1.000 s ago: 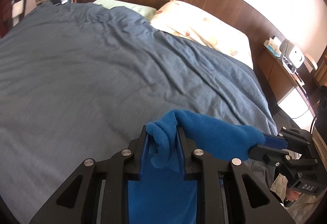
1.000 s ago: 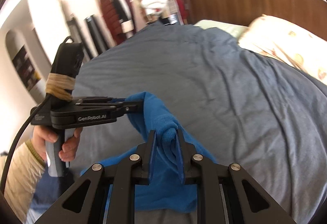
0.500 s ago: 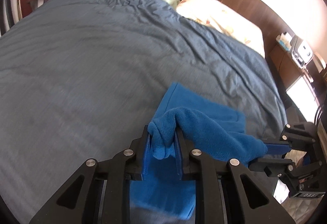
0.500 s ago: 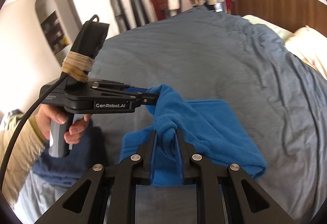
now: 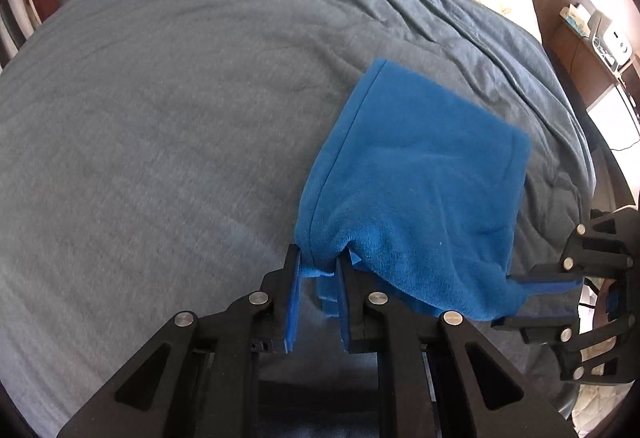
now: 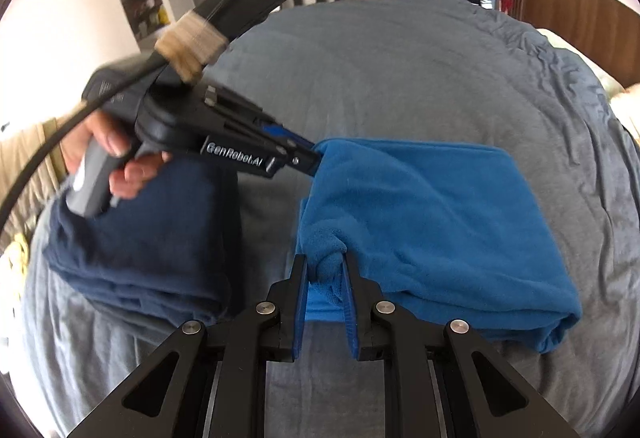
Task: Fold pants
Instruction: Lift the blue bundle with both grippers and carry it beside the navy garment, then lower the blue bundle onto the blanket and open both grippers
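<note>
Item under inspection: blue fleece pants [image 6: 432, 222], lying folded on the grey bed cover [image 5: 160, 118], toward the side of the bed nearer the person.

Left tool [image 5: 318, 270]: jaws closing on one near corner of the pants, with fabric bunched between the blue pads. Seen from the right wrist view, the same tool [image 6: 308, 158] meets the fabric's far left corner, carried by a hand [image 6: 116, 166].

Right tool [image 6: 326, 270]: clamped on the other near corner, a wad of fleece pinched between its pads. In the left wrist view it [image 5: 536, 298] bites the edge at the lower right.

Governing relation: both tools hold the same near edge, one at each end, and that edge runs from one tool to the other. The body of the pants extends away from the tools, across the bed toward the headboard [image 6: 580, 10], and lies flat on the cover. Neither hand is appreciably nearer; the grip is symmetrical.

Also noted: a dark navy folded garment [image 6: 132, 250] lies beside the pants, apart from them, under the left hand.

Judgement: the fold appears laid down; release of both corners looks to be the pending step.
</note>
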{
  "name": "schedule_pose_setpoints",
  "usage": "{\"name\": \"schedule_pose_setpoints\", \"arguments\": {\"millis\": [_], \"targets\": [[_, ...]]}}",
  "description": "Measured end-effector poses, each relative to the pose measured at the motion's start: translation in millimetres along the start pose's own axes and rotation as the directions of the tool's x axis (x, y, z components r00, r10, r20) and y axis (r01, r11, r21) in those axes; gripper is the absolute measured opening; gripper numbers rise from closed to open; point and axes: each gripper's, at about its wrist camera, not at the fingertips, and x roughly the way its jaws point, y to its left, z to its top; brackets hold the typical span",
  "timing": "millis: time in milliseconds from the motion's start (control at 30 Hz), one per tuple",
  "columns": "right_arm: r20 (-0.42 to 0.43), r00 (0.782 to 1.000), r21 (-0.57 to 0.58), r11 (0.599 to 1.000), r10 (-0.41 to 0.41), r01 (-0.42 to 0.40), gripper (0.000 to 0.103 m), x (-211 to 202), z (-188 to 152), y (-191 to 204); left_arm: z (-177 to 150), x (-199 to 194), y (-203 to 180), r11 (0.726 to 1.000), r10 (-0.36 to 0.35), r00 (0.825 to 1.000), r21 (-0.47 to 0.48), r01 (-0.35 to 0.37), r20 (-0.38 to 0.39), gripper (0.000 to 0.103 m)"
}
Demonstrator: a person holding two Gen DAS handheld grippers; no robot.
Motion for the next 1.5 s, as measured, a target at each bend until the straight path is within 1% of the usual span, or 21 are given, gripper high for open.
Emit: {"name": "schedule_pose_setpoints", "arguments": {"millis": [200,433,567,633,700,733,767,867,900,967,1000,1033,1067,1100,1167,1233,1267,1333,1367,1433,1500], "targets": [[-0.045,0.999,-0.053,0.999,0.010,-0.012,0.017,9.3,-11.9,7.2,-3.5,5.7,-6.4,0.997,0.035,0.998,0.066,-0.032,-0.051,0.017],[-0.095,0.995,-0.087,0.996,0.029,-0.037,0.015,13.0,-25.9,7.1,-4.7,6.5,-13.9,0.985,0.077,0.993,0.164,-0.061,-0.092,0.017],[-0.122,0.992,-0.078,0.996,0.042,-0.052,0.013,17.0,-27.8,3.0,-5.8,10.0,-10.0,0.981,0.099,0.989,0.175,-0.078,-0.113,0.017],[-0.127,0.991,-0.077,0.995,0.049,-0.059,0.013,17.8,-28.3,2.8,-4.7,11.1,-6.8,0.984,0.101,0.989,0.156,-0.083,-0.111,0.017],[-0.136,0.989,-0.073,0.996,0.049,-0.059,0.011,19.9,-28.2,2.1,-4.0,12.0,-3.4,0.988,0.095,0.989,0.128,-0.080,-0.113,0.019],[-0.144,0.988,-0.062,0.996,0.056,-0.066,0.011,22.0,-27.6,0.2,-4.7,11.5,-2.0,0.990,0.102,0.988,0.114,-0.089,-0.116,0.024],[-0.153,0.987,-0.061,0.996,0.057,-0.067,0.011,23.6,-28.8,0.3,-5.4,10.8,-0.3,0.989,0.121,0.985,0.103,-0.109,-0.120,0.028],[-0.184,0.981,-0.070,0.995,0.060,-0.074,0.011,28.5,-26.2,-1.0,-10.2,7.1,5.4,0.965,0.254,0.959,0.100,-0.243,-0.126,0.027],[-0.197,0.978,-0.061,0.995,0.065,-0.079,0.012,29.2,-26.2,-2.4,-10.9,3.9,8.7,0.964,0.263,0.956,0.080,-0.254,-0.129,0.027],[-0.227,0.971,-0.036,0.995,0.081,-0.092,0.012,30.9,-26.2,-6.9,-10.3,-6.5,9.8,0.970,0.243,0.963,0.017,-0.242,-0.118,0.027],[-0.228,0.969,-0.019,0.995,0.093,-0.100,0.012,29.2,-25.4,-9.5,-9.6,-13.0,6.7,0.967,0.253,0.962,-0.002,-0.254,-0.101,0.027],[-0.221,0.970,-0.008,0.994,0.103,-0.107,0.013,26.4,-24.5,-11.0,-8.5,-21.6,2.8,0.966,0.256,0.965,-0.033,-0.258,-0.063,0.028],[-0.214,0.971,-0.009,0.994,0.106,-0.110,0.013,23.8,-23.6,-10.0,-7.3,-30.8,-0.1,0.969,0.232,0.973,-0.083,-0.233,-0.024,0.030],[-0.208,0.972,-0.021,0.993,0.107,-0.114,0.013,21.2,-23.2,-8.2,-7.8,-36.6,-0.8,0.971,0.215,0.977,-0.110,-0.214,-0.004,0.031],[-0.213,0.968,-0.036,0.989,0.135,-0.146,0.013,18.6,-25.9,-4.1,-6.4,-46.3,-6.0,0.967,0.193,0.979,-0.181,-0.179,0.059,0.033],[-0.232,0.956,-0.023,0.982,0.179,-0.190,0.013,14.8,-29.8,-1.0,-2.4,-46.3,-16.2,0.970,0.171,0.981,-0.190,-0.152,0.089,0.033],[-0.216,0.956,-0.008,0.978,0.200,-0.206,0.013,8.0,-31.0,-1.4,-0.7,-43.9,-22.5,0.971,0.173,0.980,-0.185,-0.153,0.098,0.033],[-0.142,0.967,0.005,0.977,0.212,-0.214,0.013,-9.8,-28.7,-5.2,2.6,-35.8,-29.0,0.975,0.155,0.983,-0.176,-0.137,0.098,0.032],[-0.087,0.977,0.007,0.981,0.196,-0.196,0.013,-19.1,-25.4,-8.7,3.7,-30.7,-29.7,0.975,0.142,0.986,-0.185,-0.123,0.093,0.032],[-0.012,0.988,0.015,0.988,0.156,-0.155,0.013,-28.9,-17.9,-14.7,6.5,-24.0,-25.6,0.972,0.115,0.988,-0.216,-0.091,0.100,0.032],[0.016,0.991,0.033,0.990,0.133,-0.134,0.013,-26.4,-8.4,-21.2,7.0,-17.2,-20.1,0.966,0.094,0.990,-0.250,-0.066,0.100,0.032]]}}
